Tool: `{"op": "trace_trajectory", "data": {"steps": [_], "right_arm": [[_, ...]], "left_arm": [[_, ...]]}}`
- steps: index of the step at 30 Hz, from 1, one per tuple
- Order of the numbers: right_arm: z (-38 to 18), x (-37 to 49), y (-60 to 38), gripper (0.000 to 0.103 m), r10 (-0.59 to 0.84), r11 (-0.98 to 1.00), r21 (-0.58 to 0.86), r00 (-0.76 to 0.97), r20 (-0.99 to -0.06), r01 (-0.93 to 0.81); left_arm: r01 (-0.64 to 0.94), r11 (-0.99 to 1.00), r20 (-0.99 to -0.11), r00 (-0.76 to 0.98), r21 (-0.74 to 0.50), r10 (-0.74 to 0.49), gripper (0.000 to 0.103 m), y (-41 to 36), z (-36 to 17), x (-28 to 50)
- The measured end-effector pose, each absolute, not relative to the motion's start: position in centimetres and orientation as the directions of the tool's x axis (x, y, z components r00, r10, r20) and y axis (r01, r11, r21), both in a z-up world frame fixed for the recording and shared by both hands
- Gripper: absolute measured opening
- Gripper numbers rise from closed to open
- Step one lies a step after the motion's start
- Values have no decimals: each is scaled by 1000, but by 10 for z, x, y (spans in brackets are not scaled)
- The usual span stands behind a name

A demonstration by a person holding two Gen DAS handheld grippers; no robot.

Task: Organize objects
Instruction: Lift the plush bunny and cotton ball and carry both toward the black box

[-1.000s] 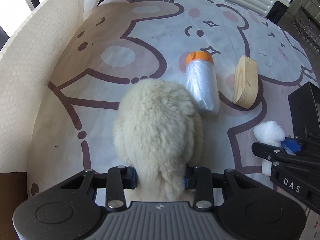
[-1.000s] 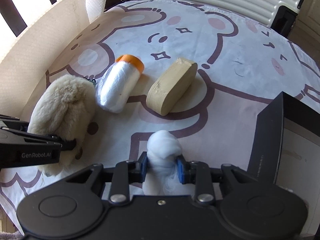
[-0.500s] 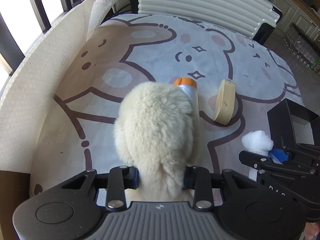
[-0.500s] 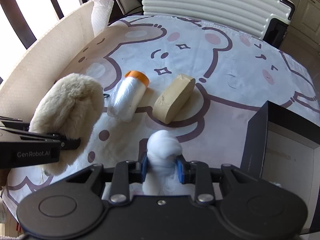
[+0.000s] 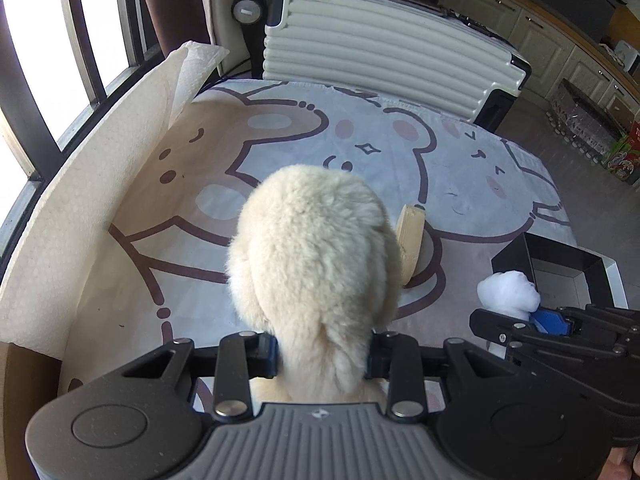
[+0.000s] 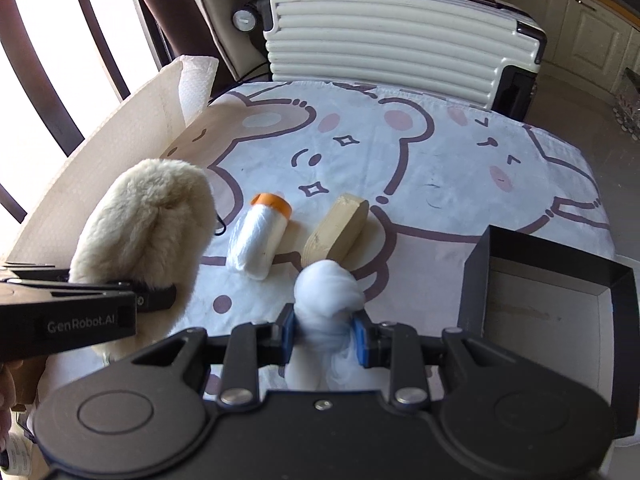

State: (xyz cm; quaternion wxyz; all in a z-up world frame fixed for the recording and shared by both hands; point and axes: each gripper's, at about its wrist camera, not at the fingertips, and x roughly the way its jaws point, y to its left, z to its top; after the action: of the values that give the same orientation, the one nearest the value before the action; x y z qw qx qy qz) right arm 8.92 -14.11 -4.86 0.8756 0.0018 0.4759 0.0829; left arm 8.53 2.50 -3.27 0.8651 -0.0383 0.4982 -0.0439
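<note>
The left gripper point(image 5: 322, 354) points steeply down, jaws clamped on a plush point(image 5: 316, 256) that stands out toward 12 o'clock. The right gripper point(image 6: 325, 330), tilted much the same, has its jaws pinched on a cotton wad point(image 6: 326, 288). The two sit side by side, left at 9 o'clock of right.

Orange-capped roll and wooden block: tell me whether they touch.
Apart. The right wrist view shows a strip of printed cloth between the orange-capped roll and the wooden block.
</note>
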Motion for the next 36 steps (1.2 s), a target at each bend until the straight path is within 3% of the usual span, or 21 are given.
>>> {"op": "trace_trajectory", "data": {"steps": [15, 36], "right_arm": [[-14, 67, -169, 30, 84, 996, 70, 621, -780, -47], [11, 47, -192, 30, 28, 999, 36, 668, -744, -2]], "left_arm": [[86, 995, -796, 598, -53, -94, 36, 3, -1, 67], [93, 991, -766, 630, -94, -132, 36, -13, 10, 53]]}}
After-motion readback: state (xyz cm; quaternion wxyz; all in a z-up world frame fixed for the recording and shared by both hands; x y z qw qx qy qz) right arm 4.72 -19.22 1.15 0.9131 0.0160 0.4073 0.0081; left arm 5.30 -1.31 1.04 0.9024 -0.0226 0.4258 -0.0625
